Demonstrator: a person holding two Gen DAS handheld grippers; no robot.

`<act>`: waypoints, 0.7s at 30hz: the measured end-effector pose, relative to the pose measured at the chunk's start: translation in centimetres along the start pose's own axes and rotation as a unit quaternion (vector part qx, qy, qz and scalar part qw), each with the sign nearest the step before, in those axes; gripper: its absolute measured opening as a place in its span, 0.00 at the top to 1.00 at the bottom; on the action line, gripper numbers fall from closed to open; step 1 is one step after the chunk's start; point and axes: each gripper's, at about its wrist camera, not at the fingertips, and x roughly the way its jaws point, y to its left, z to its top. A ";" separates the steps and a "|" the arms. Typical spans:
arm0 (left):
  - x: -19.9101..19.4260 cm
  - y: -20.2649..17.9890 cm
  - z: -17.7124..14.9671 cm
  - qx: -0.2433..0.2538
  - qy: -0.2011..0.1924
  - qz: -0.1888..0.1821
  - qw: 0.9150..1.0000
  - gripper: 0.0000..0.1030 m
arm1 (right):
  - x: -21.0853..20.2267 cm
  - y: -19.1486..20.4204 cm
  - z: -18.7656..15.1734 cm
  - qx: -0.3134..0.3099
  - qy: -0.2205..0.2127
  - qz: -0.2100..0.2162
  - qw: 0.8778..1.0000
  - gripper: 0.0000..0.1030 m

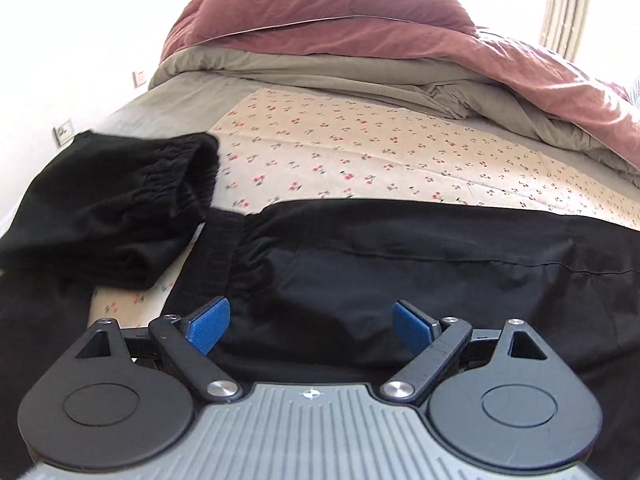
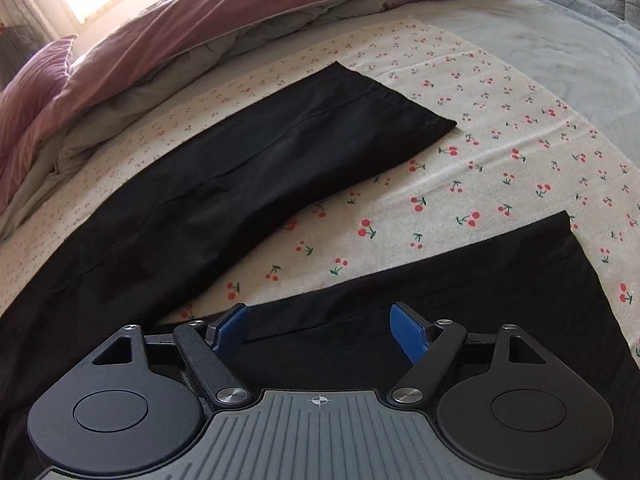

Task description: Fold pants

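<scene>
A cherry-print sheet point(image 2: 460, 184) is spread over a grey bedsheet point(image 2: 560, 52). Behind it a pink duvet point(image 1: 320, 12) with a beige underside lies bunched. Two wall sockets point(image 1: 63, 131) show at left.

The long plain black fabric pants point(image 2: 248, 168) lie on a cream cotton sheet printed with small red cherries on green stems point(image 2: 500, 152). A crumpled black garment with an elastic gathered band point(image 1: 112, 208) sits near that sheet's left edge. Beyond the sheet's far edge, the dusty-pink quilt with an olive-grey underside point(image 1: 360, 40) is bunched. A pale grey-blue bedcover point(image 2: 560, 48) borders the sheet. Both grippers carry 2 bright blue ribbed finger pads point(image 1: 210, 326) on black arms.
</scene>
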 end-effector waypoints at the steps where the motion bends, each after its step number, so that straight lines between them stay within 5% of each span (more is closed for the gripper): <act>1: 0.9 -1.2 0.8 0.011 -0.003 -0.001 1.000 0.22 | -0.3 -0.2 0.2 0.002 -0.012 0.005 1.000 0.24; 5: 6.8 -6.1 4.6 0.035 -0.001 -0.010 0.999 0.19 | -1.2 -0.9 1.4 -0.007 -0.049 -0.023 0.999 0.24; 8: 11.9 -8.9 6.3 0.031 0.031 -0.004 0.999 0.19 | 0.0 -2.1 2.1 0.008 -0.028 -0.035 0.999 0.24; 12: 16.4 -12.1 6.6 0.089 0.061 0.044 0.993 0.11 | 0.9 -2.5 2.2 0.013 -0.005 -0.030 0.999 0.24; 15: 17.1 -12.9 6.3 0.123 0.021 0.052 0.991 0.09 | 1.2 -1.8 2.6 -0.002 -0.010 -0.033 0.999 0.24; 16: 17.3 -12.8 6.5 0.125 0.016 0.044 0.991 0.15 | 1.4 -1.4 2.7 -0.007 -0.010 -0.032 0.999 0.24; 18: 17.1 -12.3 6.2 0.106 0.010 -0.012 0.994 0.57 | 1.9 -1.0 2.9 -0.014 -0.005 -0.029 0.999 0.24; 19: 16.9 -12.0 6.1 0.094 0.010 -0.037 0.995 0.90 | 2.0 -0.9 3.0 -0.013 -0.004 -0.027 1.000 0.24; 21: 16.7 -12.8 6.1 0.099 0.014 -0.050 0.994 1.00 | 2.1 -1.0 3.1 -0.004 -0.008 -0.026 1.000 0.24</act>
